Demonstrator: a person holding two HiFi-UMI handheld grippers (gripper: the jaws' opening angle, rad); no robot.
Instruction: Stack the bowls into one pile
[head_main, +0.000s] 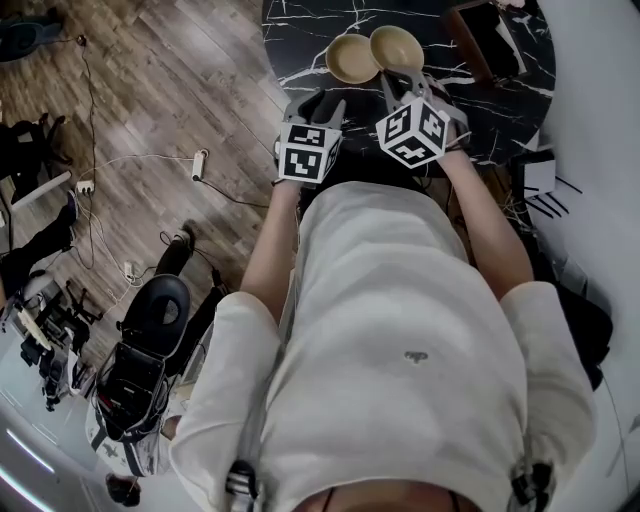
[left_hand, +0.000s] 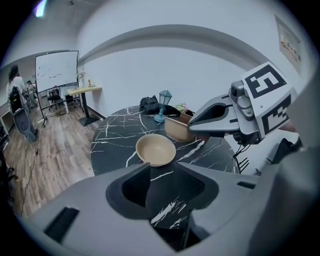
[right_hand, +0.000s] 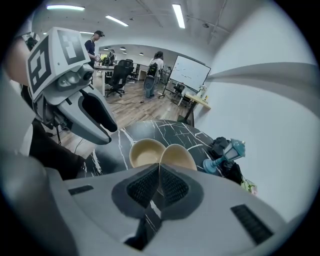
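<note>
Clerk: Item one, the right claw (right_hand: 159, 172)?

Keeper: Pressed together on the rim of the tilted beige bowl (right_hand: 179, 157). The rim runs straight in between its pads. The bowl's body lies just ahead of the tips and slightly to their right.

Clerk: Item two, the left claw (left_hand: 162, 170)?

Keeper: Spread, with only bare worktop (left_hand: 112, 142) between the jaws. The worktop is round and black with white veins.

Clerk: Item three?

Keeper: A second beige bowl (left_hand: 156, 149), upright on the worktop, mouth up, empty, just ahead of the left claw's tips. From the right claw it sits ahead and to the left, beside the tilted beige bowl. Whether the two rims touch cannot be told.

Clerk: Sundries?

Keeper: A teal lantern lamp (left_hand: 165, 98) and a black bag (left_hand: 149, 104), both near the worktop's far edge, well beyond the left claw. A whiteboard (left_hand: 56, 70) on a stand, far off to that claw's left, over wood flooring (left_hand: 45, 150).
</note>
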